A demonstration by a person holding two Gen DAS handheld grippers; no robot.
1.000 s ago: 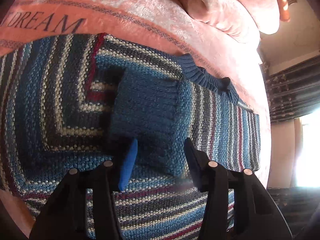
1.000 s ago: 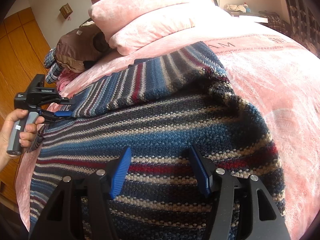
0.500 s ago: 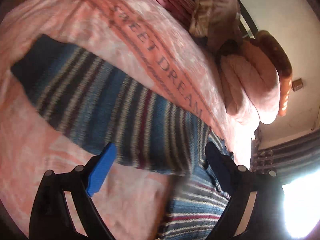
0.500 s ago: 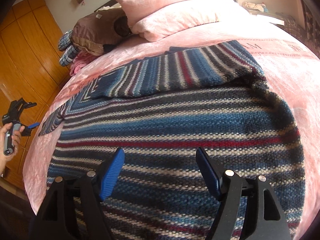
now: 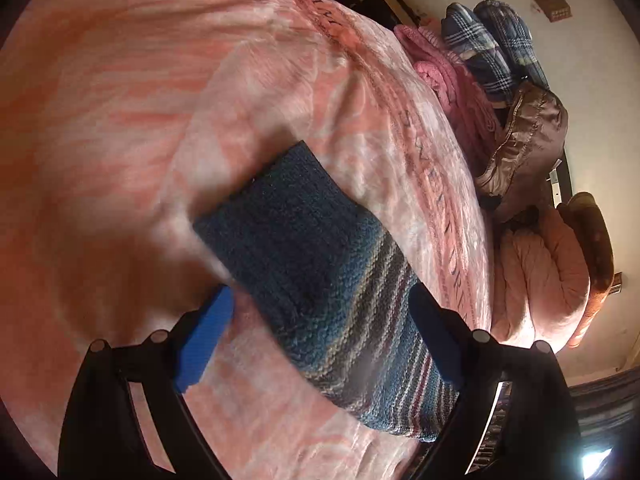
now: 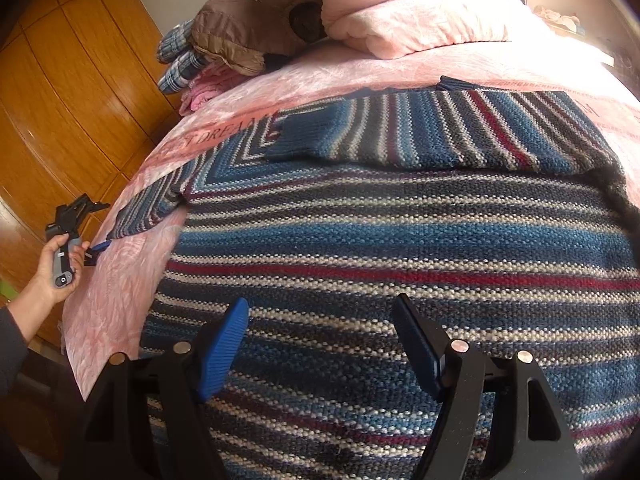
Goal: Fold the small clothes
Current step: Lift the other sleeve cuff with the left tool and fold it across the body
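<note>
Two hand-held grippers were in view, both with jaws spread wide and nothing between them. The left hand-held gripper hovered over the cuff end of the outstretched sleeve; whether its pads touched the knit could not be told. The right hand-held gripper hung over the lower body of the striped sweater.

The sweater lay flat on the pink bedspread, front down or up not determinable, with the other sleeve already folded across the chest. The outstretched sleeve ran off toward the bed edge, where the person's hand held the left tool.

Handling judgement: the garment appeared to be a thick, soft, coarse knit. It should drape limply, stretch under pull and offer good friction to the pads. It is not fragile, though loops may snag. The recommended hold is the ribbed dark cuff, pinched through both layers, then carried across the body to match the folded sleeve.
</note>
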